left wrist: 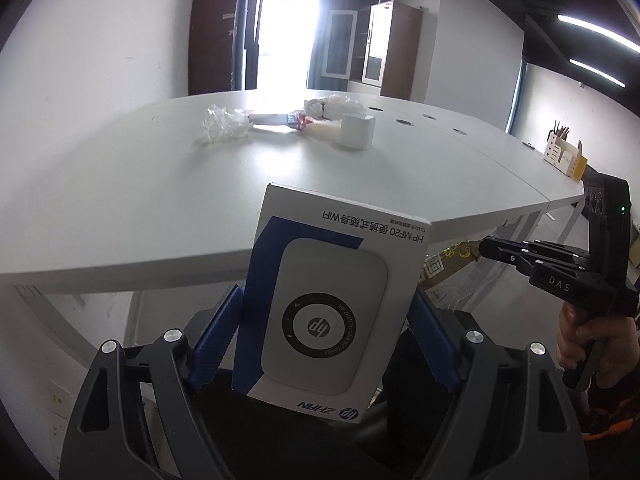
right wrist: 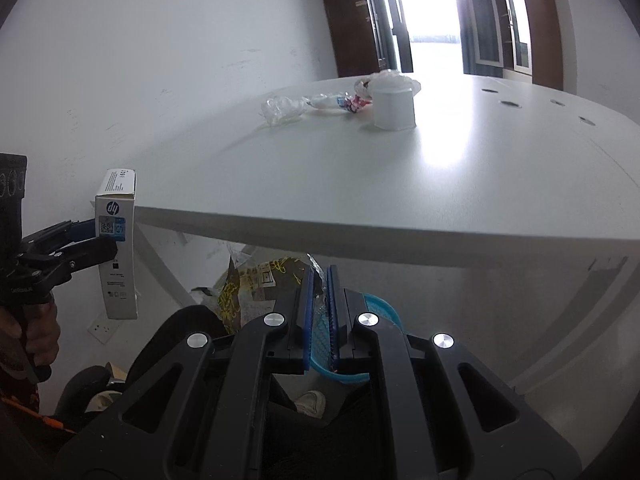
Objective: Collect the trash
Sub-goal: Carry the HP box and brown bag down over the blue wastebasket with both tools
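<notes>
Left jaws clamping HP box [left wrist: 324, 300], right jaws pinching blue basket [right wrist: 348, 344], table [right wrist: 360, 184] edge ahead

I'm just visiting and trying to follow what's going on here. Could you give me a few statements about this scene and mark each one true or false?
1. The left tool grips an HP box. True.
2. The box lies flat on the white table. False: it is held off the table, in front of its edge.
3. The right tool is wide open. False: its jaws are pinched on the rim of a blue basket.
4. Crumpled plastic wrap remains on the table. True.
5. A white cup stands near the wrappers. True.
</notes>
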The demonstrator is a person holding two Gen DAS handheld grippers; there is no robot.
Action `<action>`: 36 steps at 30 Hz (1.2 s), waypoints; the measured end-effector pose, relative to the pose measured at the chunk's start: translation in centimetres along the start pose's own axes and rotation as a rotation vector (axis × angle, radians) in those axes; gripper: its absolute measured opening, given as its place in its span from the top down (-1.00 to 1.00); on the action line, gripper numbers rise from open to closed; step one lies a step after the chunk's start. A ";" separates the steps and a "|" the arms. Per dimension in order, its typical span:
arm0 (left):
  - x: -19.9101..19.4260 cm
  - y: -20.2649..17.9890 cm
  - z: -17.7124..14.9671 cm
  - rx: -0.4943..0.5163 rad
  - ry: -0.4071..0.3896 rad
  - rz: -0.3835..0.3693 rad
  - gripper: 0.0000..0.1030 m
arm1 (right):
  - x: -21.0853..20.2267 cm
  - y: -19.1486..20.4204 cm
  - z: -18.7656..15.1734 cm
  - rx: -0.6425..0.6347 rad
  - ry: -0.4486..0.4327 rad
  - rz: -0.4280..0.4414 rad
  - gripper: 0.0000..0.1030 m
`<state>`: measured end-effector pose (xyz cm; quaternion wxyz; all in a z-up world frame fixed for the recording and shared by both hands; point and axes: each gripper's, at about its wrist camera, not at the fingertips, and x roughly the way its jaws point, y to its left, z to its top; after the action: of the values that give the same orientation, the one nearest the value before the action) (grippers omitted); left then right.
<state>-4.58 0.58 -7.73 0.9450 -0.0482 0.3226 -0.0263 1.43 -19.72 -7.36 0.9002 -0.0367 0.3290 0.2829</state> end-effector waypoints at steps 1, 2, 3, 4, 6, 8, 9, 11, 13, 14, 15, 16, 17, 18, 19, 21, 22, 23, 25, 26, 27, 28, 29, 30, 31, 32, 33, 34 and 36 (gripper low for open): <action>0.6 0.1 -0.6 -0.009 0.009 -0.011 -0.56 | 0.4 -0.3 -0.4 0.009 0.010 -0.006 0.88; 1.0 0.2 -1.0 -0.015 0.018 -0.020 -0.56 | 0.9 -0.5 -0.9 0.014 0.023 -0.012 0.88; 1.5 0.4 -1.5 -0.025 0.030 -0.030 -0.56 | 1.5 -0.6 -1.4 0.008 0.042 -0.012 0.88; 2.0 0.6 -2.0 -0.040 0.040 -0.040 -0.56 | 2.0 -0.7 -1.8 0.000 0.056 -0.016 0.88; 3.0 0.7 -2.9 -0.063 0.062 -0.059 -0.56 | 3.0 -0.8 -2.8 -0.002 0.071 -0.037 0.89; 4.0 0.7 -3.8 -0.070 0.078 -0.067 -0.56 | 4.4 -1.2 -3.9 0.007 0.105 -0.049 0.88; 4.6 0.7 -4.2 -0.071 0.089 -0.071 -0.56 | 4.9 -1.2 -4.4 0.012 0.113 -0.055 0.89; 5.8 0.8 -5.2 -0.076 0.110 -0.076 -0.56 | 6.1 -1.4 -5.0 0.013 0.135 -0.068 0.88; 7.1 1.1 -6.3 -0.089 0.138 -0.077 -0.56 | 7.1 -1.7 -5.6 0.025 0.151 -0.082 0.88; 7.7 1.3 -6.6 -0.102 0.155 -0.082 -0.56 | 7.7 -1.9 -5.9 0.030 0.161 -0.088 0.88; 8.4 1.5 -7.0 -0.116 0.173 -0.084 -0.56 | 8.3 -2.0 -6.3 0.033 0.172 -0.096 0.88; 9.1 1.7 -7.5 -0.126 0.187 -0.081 -0.56 | 8.9 -2.2 -6.7 0.036 0.183 -0.106 0.88; 9.9 1.9 -7.8 -0.134 0.201 -0.074 -0.56 | 9.6 -2.3 -7.0 0.039 0.195 -0.113 0.88; 10.4 2.0 -8.0 -0.142 0.207 -0.071 -0.56 | 10.3 -2.5 -7.2 0.045 0.204 -0.118 0.88; 11.1 2.2 -8.1 -0.150 0.214 -0.069 -0.56 | 10.8 -2.6 -7.4 0.052 0.209 -0.120 0.88; 12.3 2.6 -8.3 -0.165 0.228 -0.064 -0.56 | 12.0 -2.9 -7.6 0.077 0.221 -0.122 0.89; 13.1 2.8 -8.4 -0.172 0.237 -0.063 -0.56 | 12.6 -3.1 -7.6 0.091 0.225 -0.124 0.88; 13.7 3.1 -8.5 -0.179 0.243 -0.059 -0.56 | 13.1 -3.3 -7.8 0.102 0.229 -0.129 0.88; 15.3 3.4 -8.5 -0.189 0.267 -0.036 -0.55 | 14.2 -3.7 -8.1 0.122 0.238 -0.153 0.88; 16.0 3.6 -8.5 -0.200 0.276 -0.033 -0.56 | 14.7 -3.7 -8.2 0.128 0.246 -0.156 0.88; 16.8 3.7 -8.3 -0.207 0.282 -0.032 -0.56 | 15.3 -3.9 -8.2 0.132 0.259 -0.152 0.88; 17.6 3.7 -8.1 -0.214 0.289 -0.027 -0.56 | 16.1 -4.1 -8.1 0.143 0.276 -0.150 0.89; 18.5 4.0 -8.1 -0.224 0.300 -0.019 -0.55 | 16.9 -4.5 -8.0 0.160 0.290 -0.154 0.88; 19.4 4.1 -8.2 -0.232 0.313 -0.009 -0.55 | 17.6 -4.8 -7.9 0.172 0.306 -0.157 0.88; 20.3 4.4 -8.2 -0.247 0.331 -0.001 -0.55 | 18.3 -5.1 -7.9 0.183 0.322 -0.159 0.88; 20.9 4.5 -8.4 -0.262 0.344 -0.002 -0.55 | 18.8 -5.3 -8.1 0.193 0.335 -0.162 0.88; 21.4 5.0 -8.5 -0.276 0.358 -0.002 -0.55 | 19.3 -5.3 -8.1 0.196 0.347 -0.164 0.89; 21.9 5.2 -8.6 -0.289 0.371 0.001 -0.55 | 19.7 -5.3 -8.2 0.195 0.355 -0.168 0.88; 23.0 5.8 -8.9 -0.318 0.400 0.005 -0.55 | 20.9 -5.2 -8.1 0.187 0.366 -0.189 0.88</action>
<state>8.26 3.81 -29.28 0.8429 -0.1893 0.5033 0.0179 12.65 -15.95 -27.12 0.8475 -0.0343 0.5068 0.1541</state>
